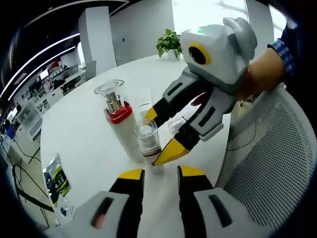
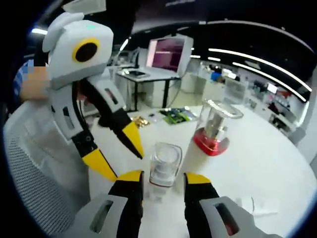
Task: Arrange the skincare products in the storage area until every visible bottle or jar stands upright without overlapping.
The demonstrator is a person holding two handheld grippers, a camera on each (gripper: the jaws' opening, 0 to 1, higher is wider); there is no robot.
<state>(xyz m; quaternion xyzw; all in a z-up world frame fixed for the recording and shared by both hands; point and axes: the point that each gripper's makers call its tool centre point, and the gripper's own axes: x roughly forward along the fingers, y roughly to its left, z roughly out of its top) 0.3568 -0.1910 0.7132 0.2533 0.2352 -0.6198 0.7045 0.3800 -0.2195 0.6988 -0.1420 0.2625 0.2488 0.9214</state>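
A small bottle (image 1: 147, 135) (image 2: 164, 162) with a clear cap and a thin red band stands upright on the round white table (image 1: 81, 134). My right gripper (image 1: 161, 133) (image 2: 162, 177) is open, one jaw on either side of this bottle with small gaps showing. Just left of it stands a taller white bottle (image 1: 119, 116) (image 2: 213, 130) with a red collar and a clear cap, also upright. My left gripper (image 1: 161, 173) (image 2: 119, 154) is open and holds nothing, its tips a little short of the small bottle.
A white mesh chair (image 1: 277, 158) stands close to the table edge beside me. Green packets (image 1: 57, 179) (image 2: 174, 115) lie near the table's far rim. A potted plant (image 1: 170, 43) sits at one end. A desk with a monitor (image 2: 167, 54) stands beyond.
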